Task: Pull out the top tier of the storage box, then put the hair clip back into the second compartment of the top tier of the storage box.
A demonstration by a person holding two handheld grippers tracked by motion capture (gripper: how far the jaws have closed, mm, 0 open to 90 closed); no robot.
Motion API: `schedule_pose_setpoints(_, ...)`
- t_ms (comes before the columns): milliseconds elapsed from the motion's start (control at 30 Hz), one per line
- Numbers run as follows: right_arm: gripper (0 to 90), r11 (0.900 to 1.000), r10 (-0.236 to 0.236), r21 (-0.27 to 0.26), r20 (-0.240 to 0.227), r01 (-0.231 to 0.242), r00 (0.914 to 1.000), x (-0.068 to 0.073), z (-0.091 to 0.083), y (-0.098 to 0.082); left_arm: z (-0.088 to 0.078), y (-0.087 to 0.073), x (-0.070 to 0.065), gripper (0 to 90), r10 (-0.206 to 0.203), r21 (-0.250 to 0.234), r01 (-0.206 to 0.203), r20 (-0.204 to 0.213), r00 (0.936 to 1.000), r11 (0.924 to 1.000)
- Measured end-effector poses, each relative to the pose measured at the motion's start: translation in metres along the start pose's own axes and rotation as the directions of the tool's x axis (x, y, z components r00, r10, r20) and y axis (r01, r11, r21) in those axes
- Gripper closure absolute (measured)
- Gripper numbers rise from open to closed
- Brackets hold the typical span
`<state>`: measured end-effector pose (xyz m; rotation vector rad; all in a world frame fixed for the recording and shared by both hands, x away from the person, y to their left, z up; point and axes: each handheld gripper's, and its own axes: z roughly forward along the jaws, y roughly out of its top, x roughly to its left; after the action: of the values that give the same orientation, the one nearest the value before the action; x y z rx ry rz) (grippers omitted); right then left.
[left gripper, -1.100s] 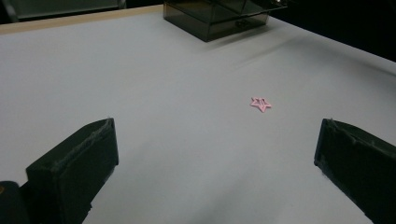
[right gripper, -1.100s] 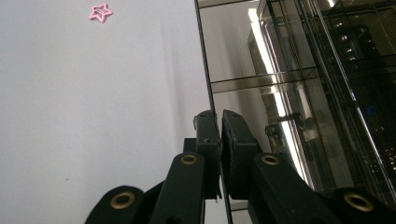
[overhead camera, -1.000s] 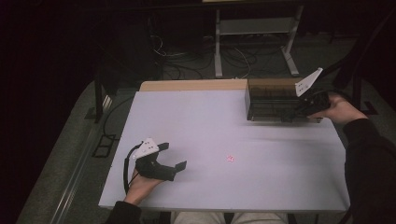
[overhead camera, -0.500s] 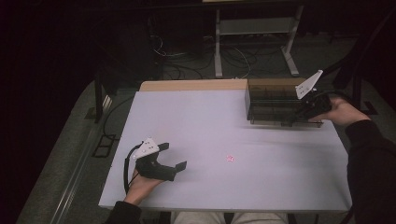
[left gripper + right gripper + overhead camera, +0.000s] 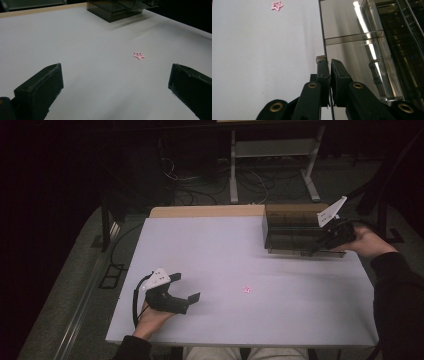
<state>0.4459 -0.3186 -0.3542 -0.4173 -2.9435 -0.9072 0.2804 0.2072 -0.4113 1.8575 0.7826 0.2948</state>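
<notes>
A smoky see-through box [image 5: 292, 232] with compartments stands at the table's far right; its wall [image 5: 352, 22] runs up the right gripper view. My right gripper [image 5: 317, 247] reaches it from the right, jaws [image 5: 329, 62] pinched together on the thin edge of the box's front wall. A small pink star [image 5: 246, 290] lies flat near the table's middle, and shows again [image 5: 277, 5] at the top left of the right gripper view. My left gripper [image 5: 186, 286] rests near the front left edge with its jaws wide apart [image 5: 116, 72], the star [image 5: 139, 55] lying ahead of them, untouched.
The white table top [image 5: 225, 250] has a tan cardboard strip [image 5: 210, 211] along its back edge. Behind the table, a metal stand [image 5: 272, 150] and cables sit on the dark floor. The box [image 5: 112, 10] shows at the top of the left gripper view.
</notes>
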Motion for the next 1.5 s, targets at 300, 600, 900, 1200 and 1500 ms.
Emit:
schedule_pose_setpoints(300, 74.9, 0.998, 0.049, -0.034, 0.033, -0.048, 0.9982, 0.006, -0.006, -0.007, 0.000, 0.000, 0.000, 0.0, 0.001, 0.001, -0.001, 0.000, 1.0000, 1.0000)
schedule_pose_setpoints(600, 66.2, 0.995, 0.077, -0.072, 0.072, -0.071, 0.9945, 0.014, -0.014, -0.011, 0.000, 0.000, -0.001, 0.0, 0.000, 0.001, 0.000, 0.000, 1.0000, 1.0000)
schedule_pose_setpoints(900, 52.0, 0.991, 0.105, -0.092, 0.142, -0.092, 0.9843, 0.026, -0.022, -0.004, 0.000, 0.000, -0.001, 0.0, 0.001, 0.002, -0.001, 0.002, 1.0000, 1.0000)
schedule_pose_setpoints(1200, 36.7, 0.969, 0.215, -0.164, 0.178, -0.187, 0.9602, 0.040, -0.024, 0.008, 0.000, 0.000, -0.001, 0.0, 0.002, 0.000, -0.002, 0.003, 1.0000, 1.0000)
schedule_pose_setpoints(1500, 30.8, 0.970, 0.206, -0.170, 0.194, -0.174, 0.9591, 0.054, -0.020, 0.017, -0.001, 0.000, -0.002, 0.0, 0.006, -0.002, -0.006, 0.004, 1.0000, 1.0000)
